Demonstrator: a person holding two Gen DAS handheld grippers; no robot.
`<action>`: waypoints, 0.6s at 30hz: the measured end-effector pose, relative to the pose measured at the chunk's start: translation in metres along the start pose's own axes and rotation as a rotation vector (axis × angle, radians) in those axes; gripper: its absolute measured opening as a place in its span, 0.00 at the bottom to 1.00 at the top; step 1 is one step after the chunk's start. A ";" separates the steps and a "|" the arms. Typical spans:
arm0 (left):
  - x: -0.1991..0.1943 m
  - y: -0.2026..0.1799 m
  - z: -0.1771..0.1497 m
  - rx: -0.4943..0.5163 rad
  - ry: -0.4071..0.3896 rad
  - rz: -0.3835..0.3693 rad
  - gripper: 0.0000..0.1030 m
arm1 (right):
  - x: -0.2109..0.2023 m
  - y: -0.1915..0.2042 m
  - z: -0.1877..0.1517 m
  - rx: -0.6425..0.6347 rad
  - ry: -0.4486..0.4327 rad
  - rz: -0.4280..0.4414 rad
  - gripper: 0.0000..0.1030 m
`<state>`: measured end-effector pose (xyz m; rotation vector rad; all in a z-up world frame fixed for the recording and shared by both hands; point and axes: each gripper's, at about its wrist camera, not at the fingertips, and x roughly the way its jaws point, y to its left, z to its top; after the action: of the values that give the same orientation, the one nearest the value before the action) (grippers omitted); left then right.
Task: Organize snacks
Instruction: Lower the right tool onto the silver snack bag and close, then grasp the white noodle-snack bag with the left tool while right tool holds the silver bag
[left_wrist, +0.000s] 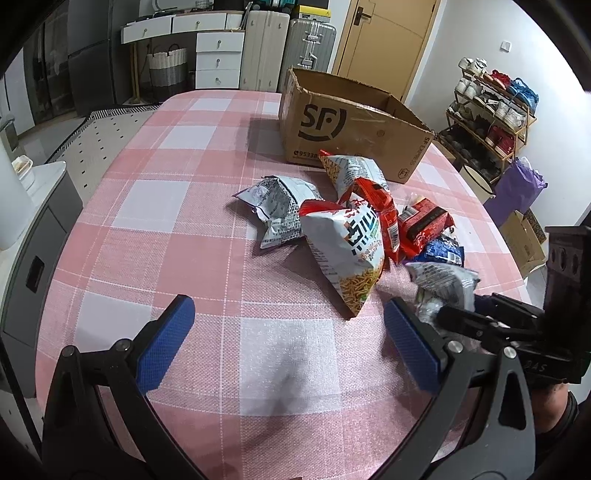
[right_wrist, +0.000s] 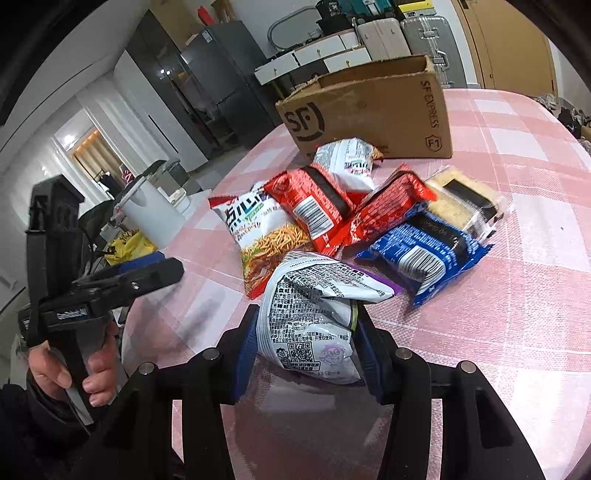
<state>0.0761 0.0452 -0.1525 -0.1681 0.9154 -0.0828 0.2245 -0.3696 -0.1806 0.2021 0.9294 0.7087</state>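
Behind my table stand a white drawer unit (left_wrist: 218, 55), two pale suitcases (left_wrist: 288, 51) and a tan door (left_wrist: 384, 40). I see a shoe rack (left_wrist: 487, 107) against the wall, a purple bag (left_wrist: 517, 188) below it, and a woven basket (left_wrist: 168, 70) under the drawers.

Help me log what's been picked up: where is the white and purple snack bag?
In the right wrist view, the white and purple snack bag is clamped in the right gripper, just in front of the blue packet.
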 end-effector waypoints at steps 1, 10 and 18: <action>0.001 0.000 0.000 0.000 0.001 0.001 0.99 | -0.001 -0.001 0.001 0.001 -0.005 0.000 0.48; 0.023 -0.004 0.002 -0.025 0.049 -0.040 0.99 | -0.015 -0.012 0.000 0.026 -0.038 -0.005 0.48; 0.042 -0.014 0.015 -0.019 0.049 -0.044 0.99 | -0.030 -0.020 -0.004 0.041 -0.063 -0.012 0.48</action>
<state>0.1139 0.0274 -0.1741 -0.2045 0.9621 -0.1199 0.2193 -0.4047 -0.1722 0.2536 0.8846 0.6685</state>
